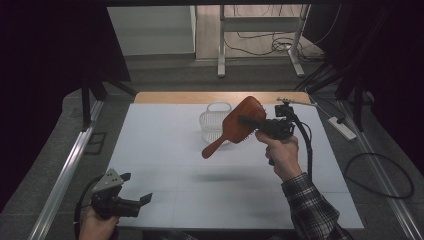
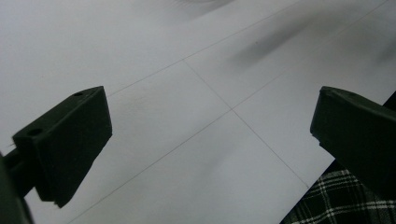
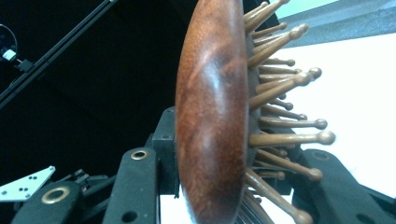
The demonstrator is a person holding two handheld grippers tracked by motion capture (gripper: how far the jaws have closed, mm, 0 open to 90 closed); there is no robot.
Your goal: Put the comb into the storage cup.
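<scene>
Reddish-brown wood marks the hairbrush (image 1: 239, 125) that we see at the centre right of the high view, lifted clear of the white table (image 1: 165, 150) and casting a shadow on it. The right gripper (image 1: 252, 121) clamps the brush head between its jaws, with the handle slanting down to the left. In the right gripper view we see the head edge-on, its polished back to the left and its wooden pins (image 3: 285, 84) pointing right. Just behind the brush a white wire basket (image 1: 212, 122) stands on the table. At the lower left of the high view, the left gripper (image 1: 137, 187) hovers with jaws spread wide and nothing between them.
</scene>
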